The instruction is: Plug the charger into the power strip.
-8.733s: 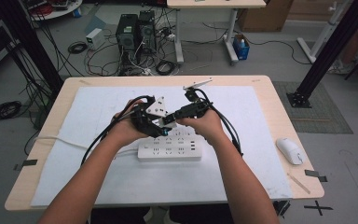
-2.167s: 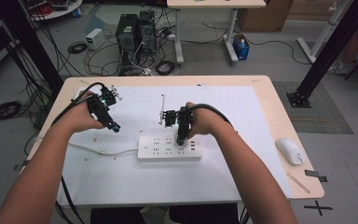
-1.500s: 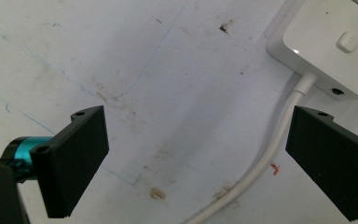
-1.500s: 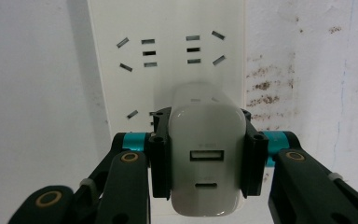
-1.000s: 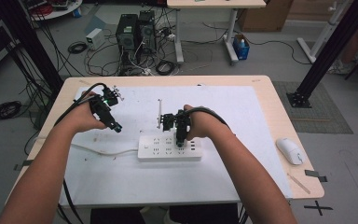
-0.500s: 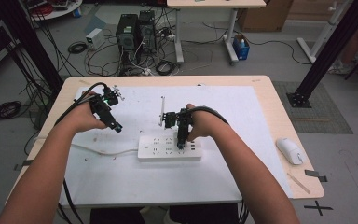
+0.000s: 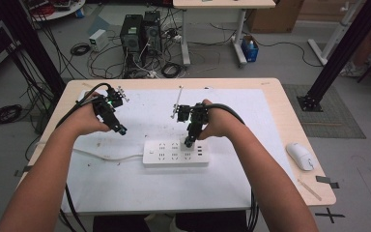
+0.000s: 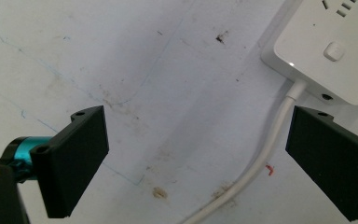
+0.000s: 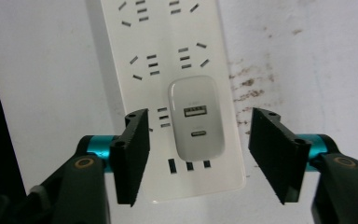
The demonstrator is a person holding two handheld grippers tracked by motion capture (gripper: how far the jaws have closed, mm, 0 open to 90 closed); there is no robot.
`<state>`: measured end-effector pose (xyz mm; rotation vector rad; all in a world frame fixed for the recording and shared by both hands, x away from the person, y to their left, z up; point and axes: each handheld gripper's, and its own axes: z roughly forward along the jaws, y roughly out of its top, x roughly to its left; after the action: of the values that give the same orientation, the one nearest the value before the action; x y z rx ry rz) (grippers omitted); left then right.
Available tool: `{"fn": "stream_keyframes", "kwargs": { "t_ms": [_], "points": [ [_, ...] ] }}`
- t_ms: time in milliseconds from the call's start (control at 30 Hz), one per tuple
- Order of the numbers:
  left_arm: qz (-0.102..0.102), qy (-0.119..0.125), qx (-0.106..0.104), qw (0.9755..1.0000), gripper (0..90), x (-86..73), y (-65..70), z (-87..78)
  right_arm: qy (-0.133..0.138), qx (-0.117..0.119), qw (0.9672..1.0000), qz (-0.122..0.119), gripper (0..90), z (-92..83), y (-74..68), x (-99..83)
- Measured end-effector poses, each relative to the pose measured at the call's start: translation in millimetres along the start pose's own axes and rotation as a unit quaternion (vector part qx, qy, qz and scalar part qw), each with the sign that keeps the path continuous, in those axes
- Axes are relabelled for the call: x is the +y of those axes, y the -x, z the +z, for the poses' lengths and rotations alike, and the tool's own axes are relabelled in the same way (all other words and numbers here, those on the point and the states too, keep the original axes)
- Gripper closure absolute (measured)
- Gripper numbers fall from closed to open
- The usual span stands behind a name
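White plastic fills the middle of the counter (image 7: 290,121): a power strip (image 7: 176,153) lies across a pale mat, its cord (image 7: 107,157) trailing toward the left edge. From the right gripper view, a small white charger (image 9: 196,118) sits plugged into the strip's end sockets, its two ports facing up; from above, that charger is hidden under the hand. The right gripper (image 7: 190,141) points down over it, jaws just opened and standing clear on either side of the charger, touching nothing. The left gripper (image 7: 118,128) hangs well apart to the left, over bare mat, tilted down and inward; the left gripper view shows its jaws spread wide and empty, with the cord and the strip's switch end (image 8: 333,50) beyond. Open mat lies ahead and to both sides. A computer mouse (image 7: 300,155) rests near the right edge.
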<state>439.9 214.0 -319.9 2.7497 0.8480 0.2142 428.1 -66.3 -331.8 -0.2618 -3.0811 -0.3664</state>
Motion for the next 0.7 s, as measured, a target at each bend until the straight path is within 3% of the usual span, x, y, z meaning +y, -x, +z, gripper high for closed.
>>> {"fn": "stream_keyframes", "kwargs": {
  "t_ms": [167, 333, 700],
  "points": [
    [0.002, 0.001, 0.003, 1.0000, 5.9, 1.9, -0.2, -4.4, 0.025, -0.023, 0.9991, 0.027, 23.4, -14.2, 4.3, -7.2],
    [0.006, 0.000, 0.000, 1.0000, 5.9, 3.3, 0.3, -5.6, 0.051, -0.028, 0.9973, 0.046, 22.9, -25.3, 8.8, -15.8],
    [0.016, -0.005, -0.005, 0.9999, 5.9, 7.0, 2.0, -11.6, 0.068, -0.045, 0.9943, 0.069, 19.2, -44.6, 10.9, -30.7]
  ]
}}
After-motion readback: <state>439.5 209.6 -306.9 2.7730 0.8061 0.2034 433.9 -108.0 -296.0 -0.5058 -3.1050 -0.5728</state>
